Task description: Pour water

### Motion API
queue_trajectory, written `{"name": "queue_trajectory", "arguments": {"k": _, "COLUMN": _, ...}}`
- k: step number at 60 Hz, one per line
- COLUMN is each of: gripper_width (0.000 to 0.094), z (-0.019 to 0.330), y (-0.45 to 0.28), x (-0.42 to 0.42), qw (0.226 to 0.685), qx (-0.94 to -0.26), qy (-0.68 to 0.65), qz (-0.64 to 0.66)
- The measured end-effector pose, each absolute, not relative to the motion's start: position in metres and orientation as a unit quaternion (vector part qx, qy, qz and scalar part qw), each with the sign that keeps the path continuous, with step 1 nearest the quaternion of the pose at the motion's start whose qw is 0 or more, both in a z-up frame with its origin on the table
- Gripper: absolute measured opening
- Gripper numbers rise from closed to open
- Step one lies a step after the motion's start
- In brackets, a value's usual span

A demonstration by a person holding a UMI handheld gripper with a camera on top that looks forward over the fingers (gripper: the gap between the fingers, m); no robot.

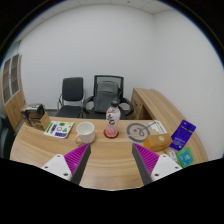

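1. Gripper (110,158) spread wide, nothing held; hovering back over table (110,172), probably lining up an approach.
2. Bottle (112,122) upright beyond fingertips, roughly centred on the gap, well apart from pads (77,157).
3. Cup (86,130) just left of bottle (likely pour target), kept close for short tilt.
4. Plate (137,130) right of bottle; chairs (90,95) behind bottle.

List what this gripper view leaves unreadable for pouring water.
- Bottle, gripper view: too small to read its label or water level.
- Cup, gripper view: inside hidden by its own rim.
- Gripper: fingers open, nothing between them; their bases are cut off by the view's edge.
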State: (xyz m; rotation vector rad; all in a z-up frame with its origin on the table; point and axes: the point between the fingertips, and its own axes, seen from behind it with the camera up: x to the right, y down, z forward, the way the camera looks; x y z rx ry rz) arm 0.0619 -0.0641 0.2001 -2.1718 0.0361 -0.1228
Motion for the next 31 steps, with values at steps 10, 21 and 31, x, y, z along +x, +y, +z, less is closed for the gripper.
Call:
{"name": "queue_trajectory", "arguments": {"k": 10, "gripper_width": 0.0857, "z": 0.218, "y": -0.116, "x": 0.048, "qw": 0.459, "qx": -0.886, "qy": 0.03, "qz": -0.06}}
{"name": "queue_trajectory", "arguments": {"k": 21, "gripper_width": 0.0857, "z": 0.224, "y": -0.139, "x": 0.047, "qw": 0.459, "qx": -0.884, "qy": 0.034, "qz": -0.077}}
{"name": "queue_trajectory", "arguments": {"k": 31, "gripper_width": 0.0854, "z": 0.223, "y": -0.145, "x": 0.058, "qw": 0.455, "qx": -0.885, "qy": 0.036, "qz": -0.094}}
